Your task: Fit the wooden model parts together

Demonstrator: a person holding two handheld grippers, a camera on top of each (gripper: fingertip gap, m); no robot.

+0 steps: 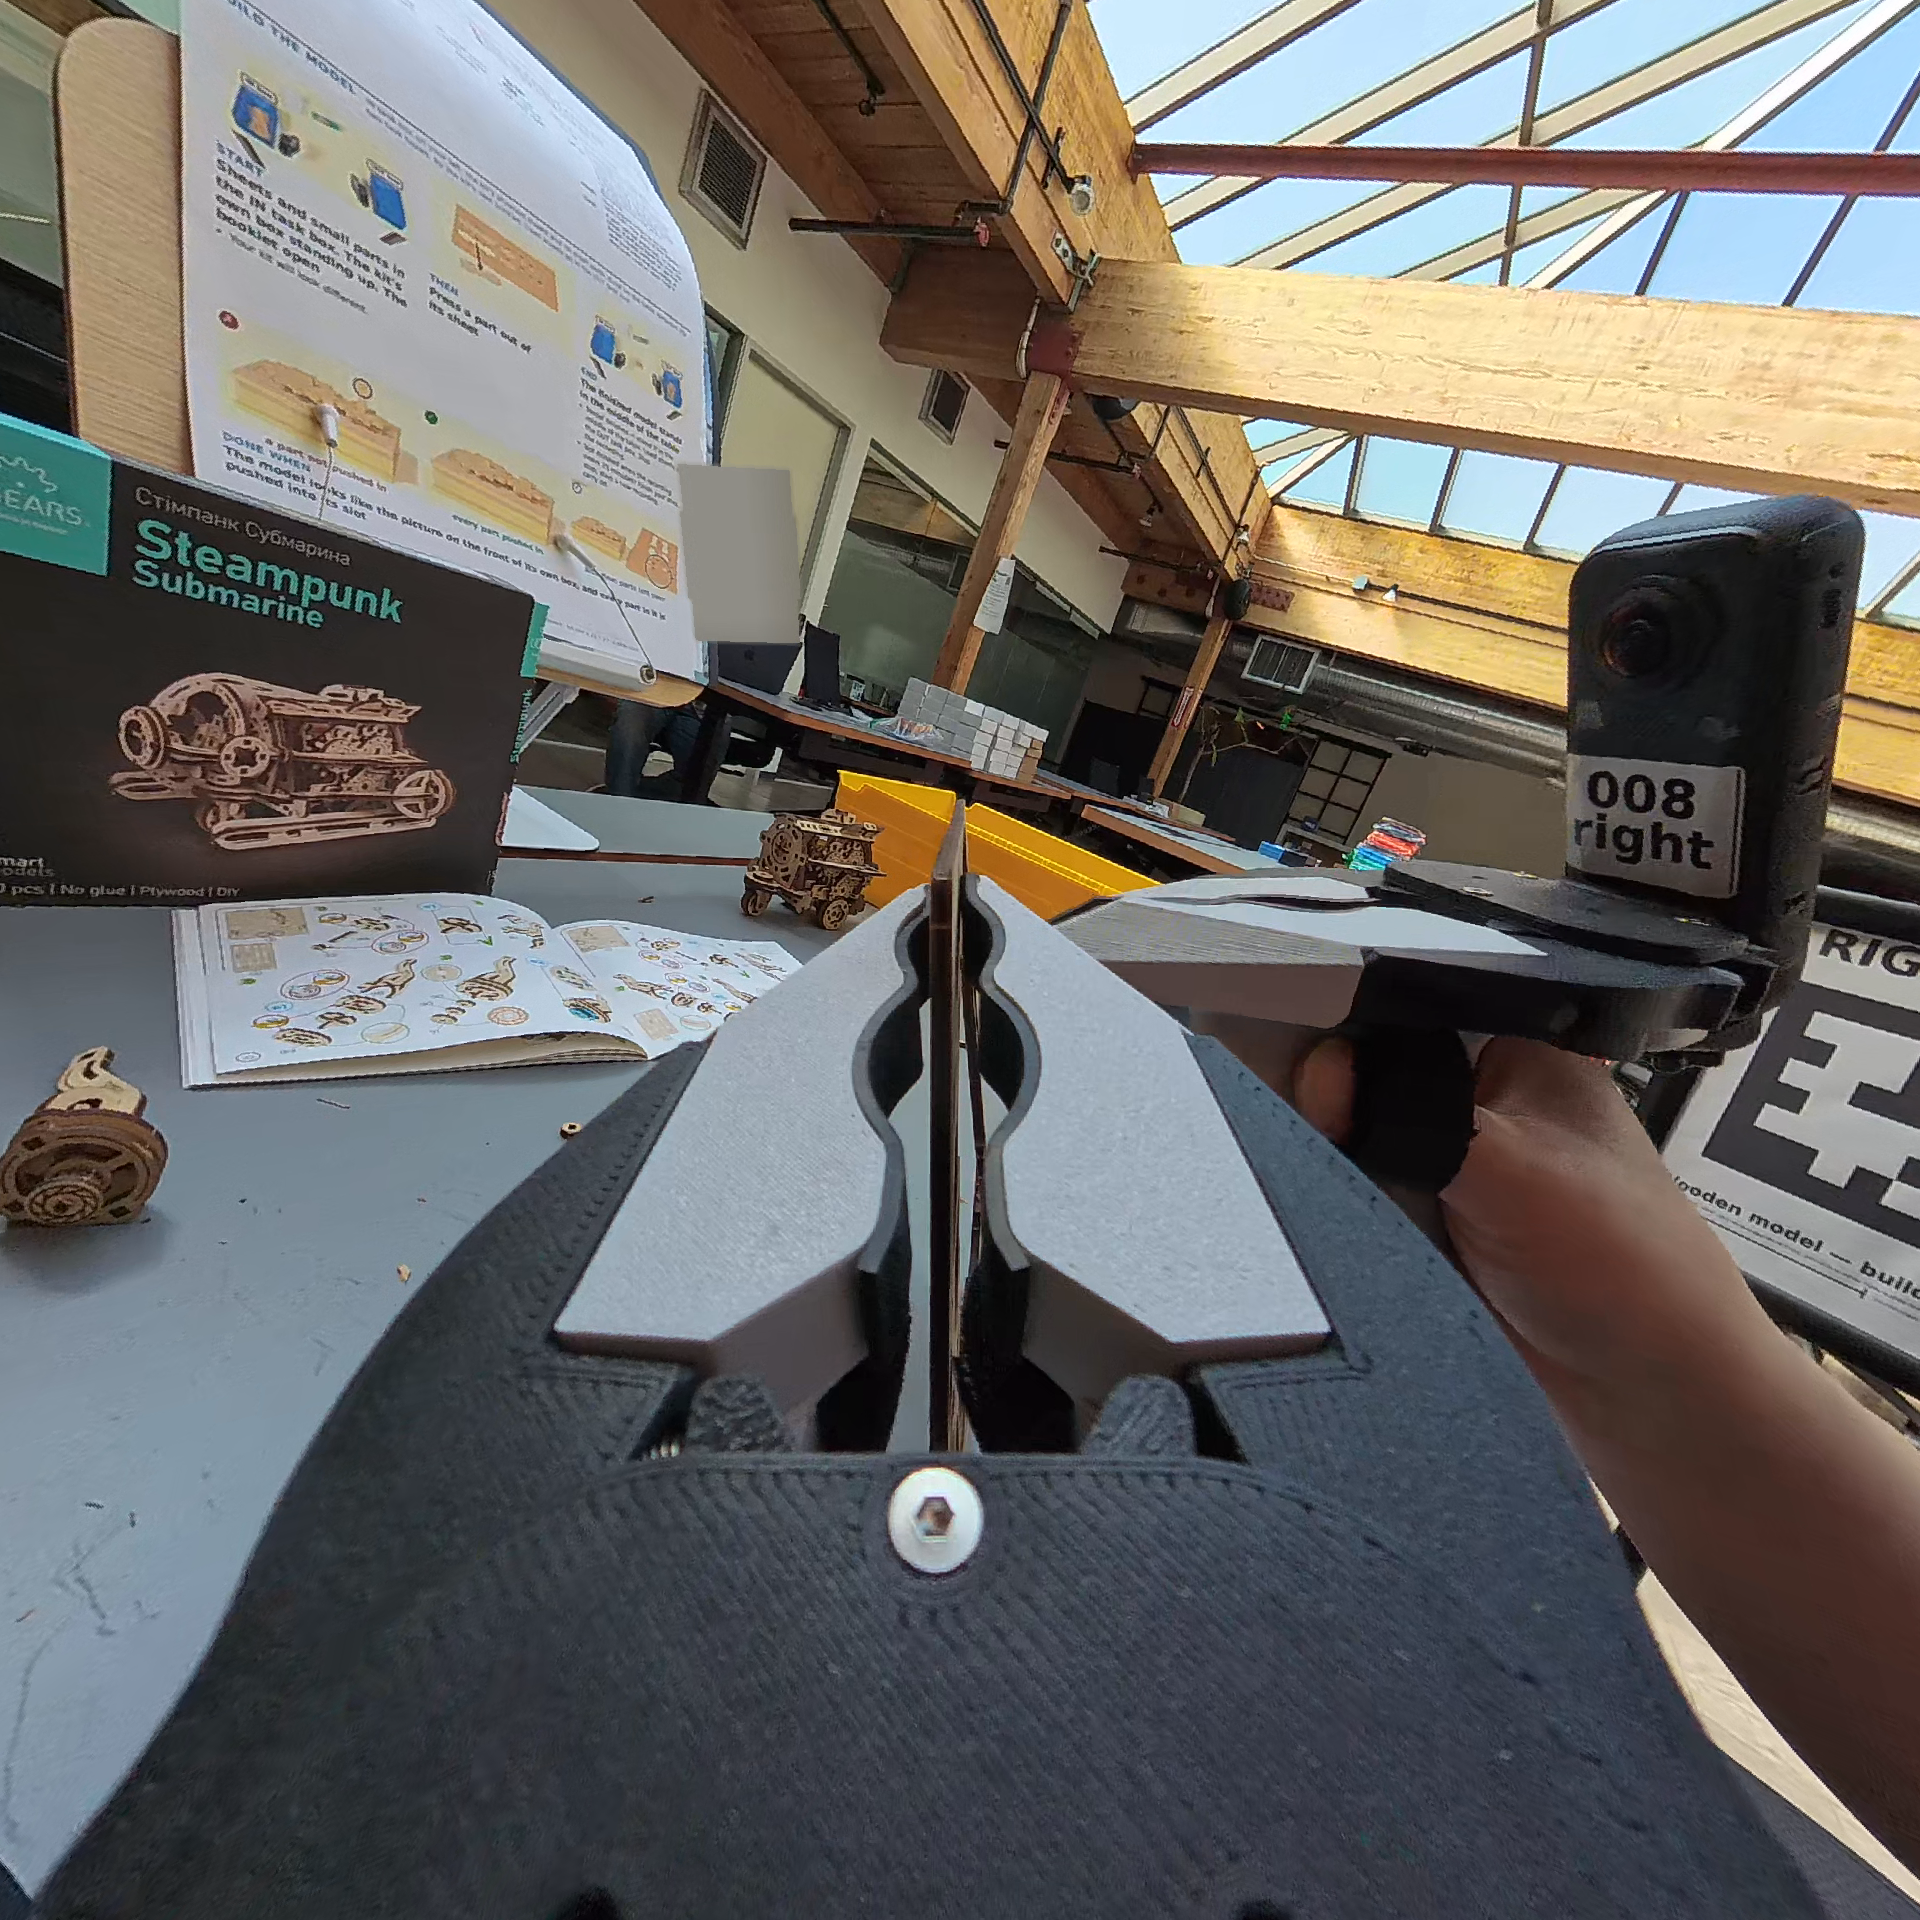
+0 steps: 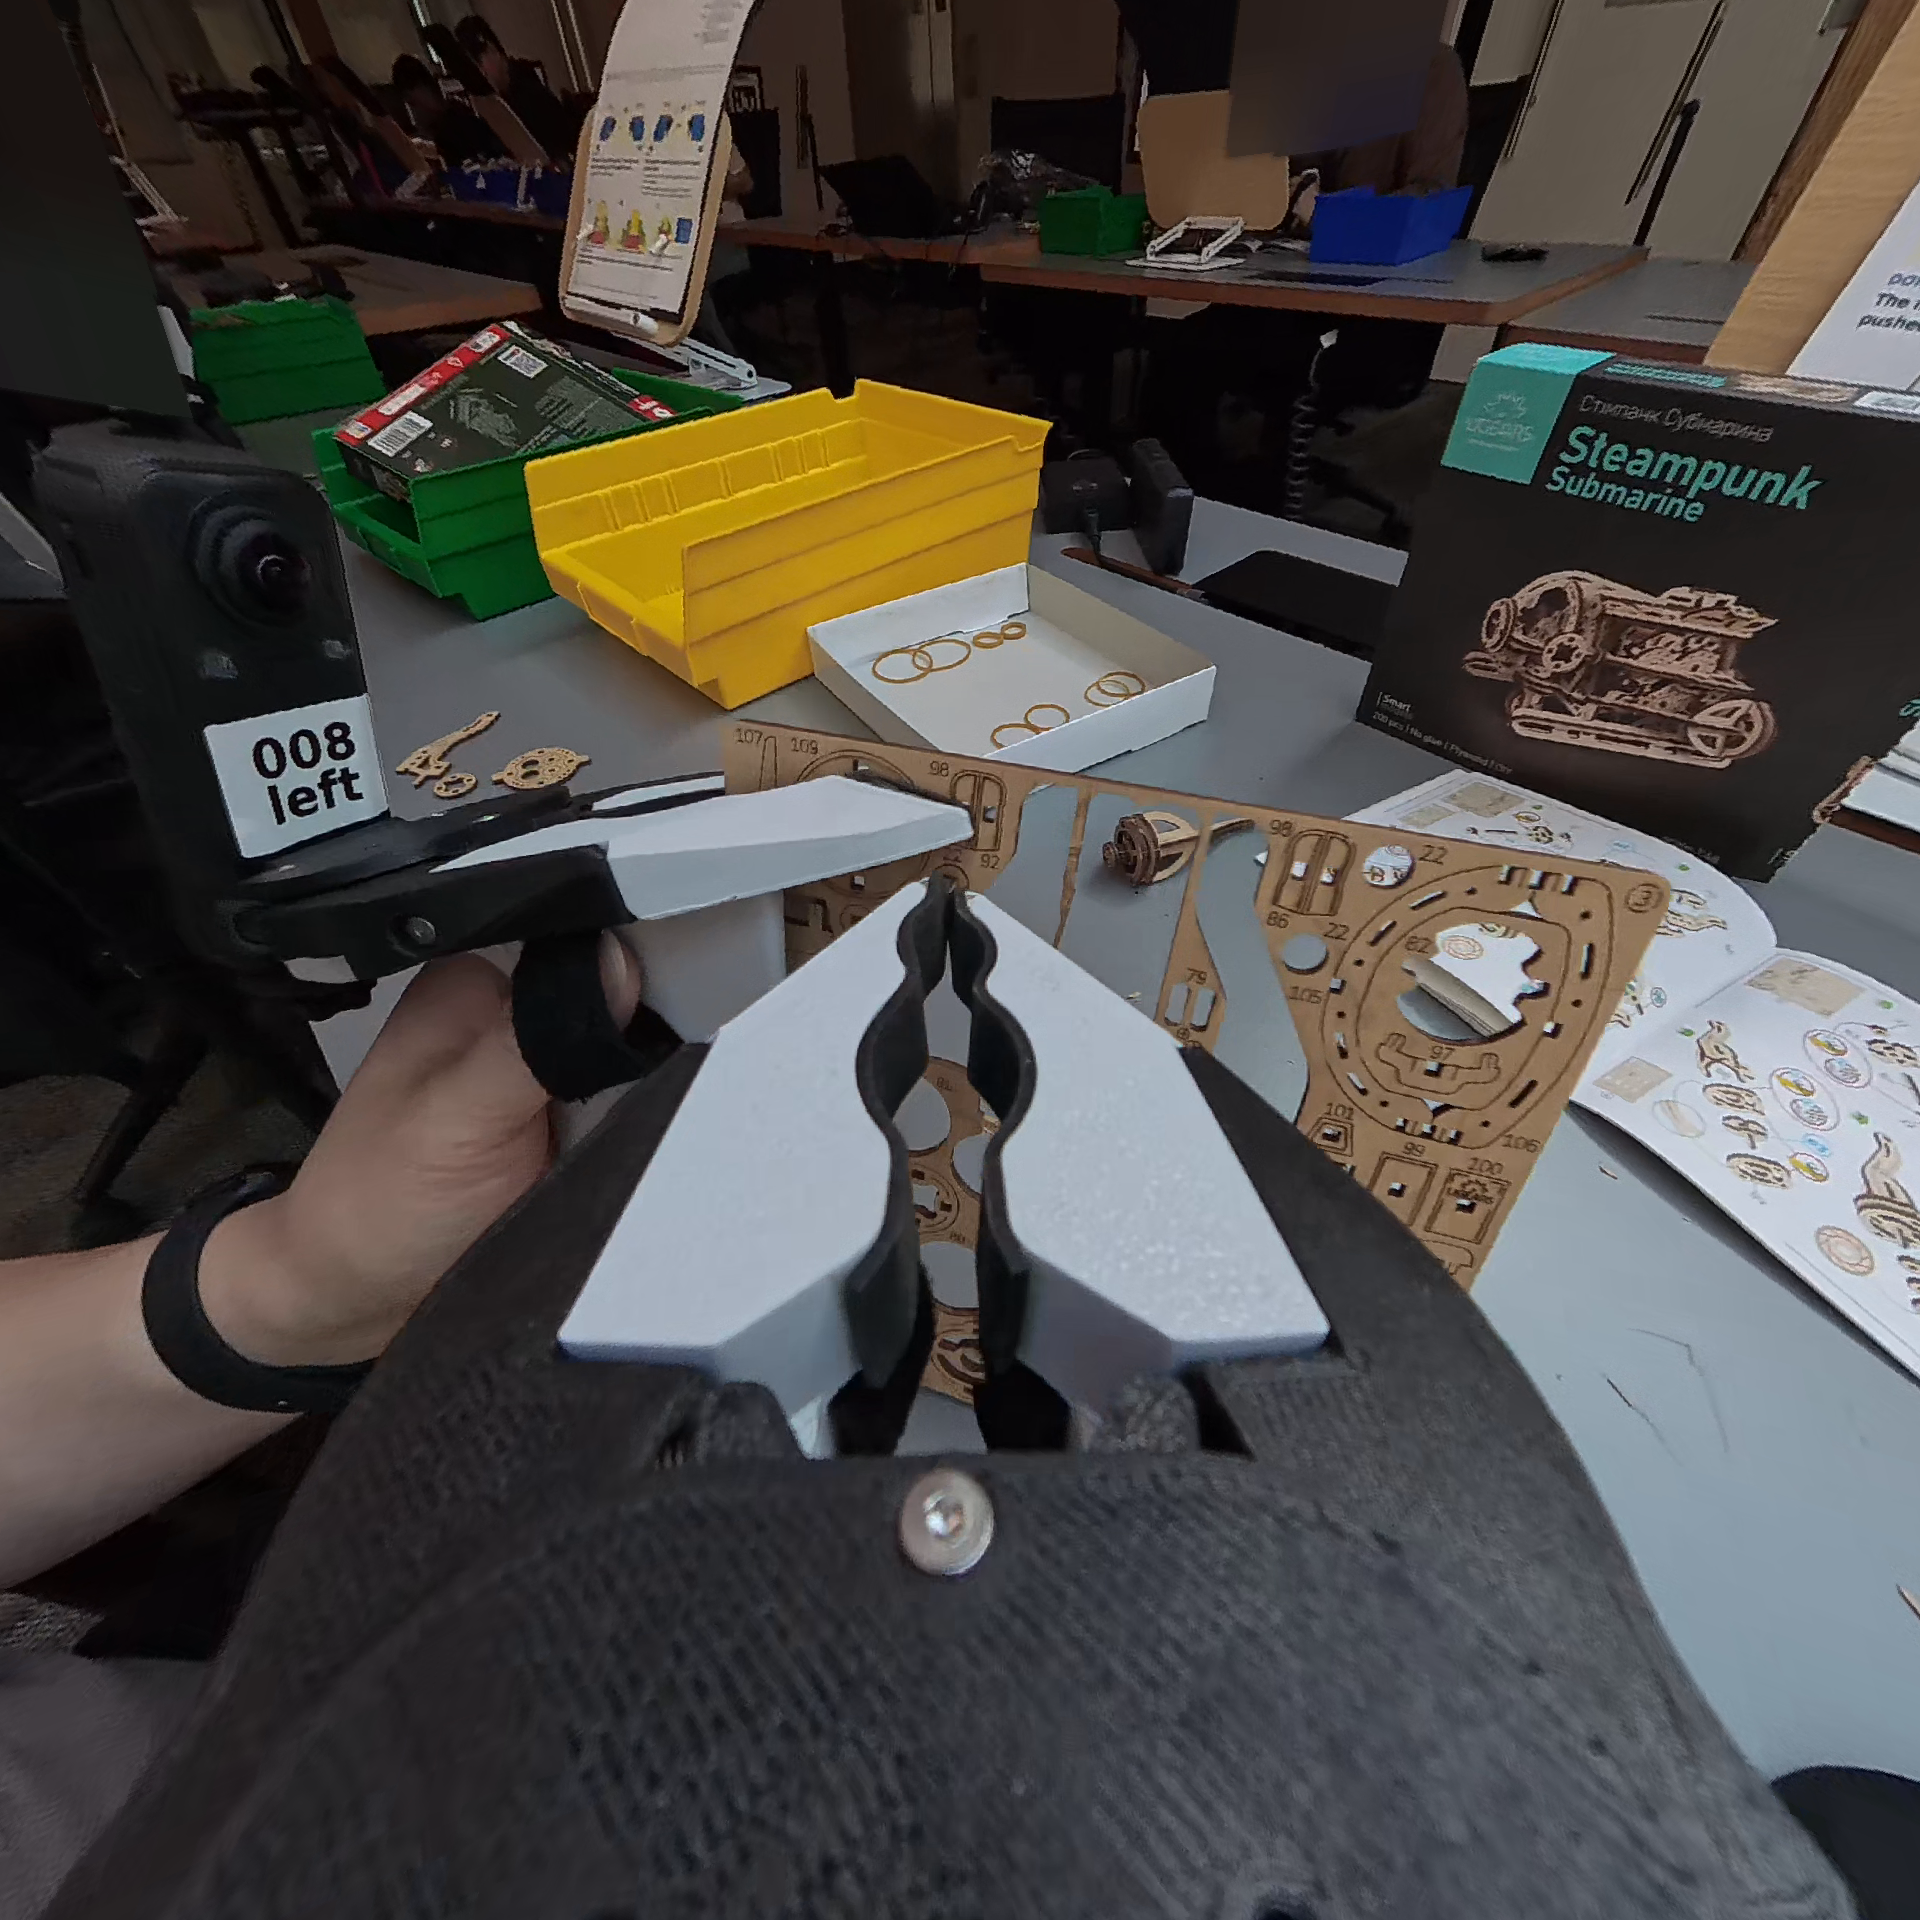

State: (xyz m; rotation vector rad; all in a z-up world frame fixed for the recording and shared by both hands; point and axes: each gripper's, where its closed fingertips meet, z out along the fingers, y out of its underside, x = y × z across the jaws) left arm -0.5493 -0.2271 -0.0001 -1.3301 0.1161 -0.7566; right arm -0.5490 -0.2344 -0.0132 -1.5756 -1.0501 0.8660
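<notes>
My left gripper is shut on a thin plywood parts sheet, which shows edge-on between its fingers. In the right wrist view the same sheet stands upright above the table, face-on, with several cut-out holes, and the left gripper pinches it near its upper left. My right gripper is shut, with its tips right at the sheet's face. I cannot tell if it holds anything. In the left wrist view it reaches in from the right to the sheet.
On the grey table lie an open instruction booklet, the model's box, a small built wooden assembly and a round wooden subassembly. A yellow bin, a green bin, a white tray with rubber bands and loose parts sit behind. Only a small space, under 4 cm, lies between the two pairs of fingers. Left tips and right tips are each some 25 centimeters from the round wooden subassembly. It turns up in the right wrist view as well.
</notes>
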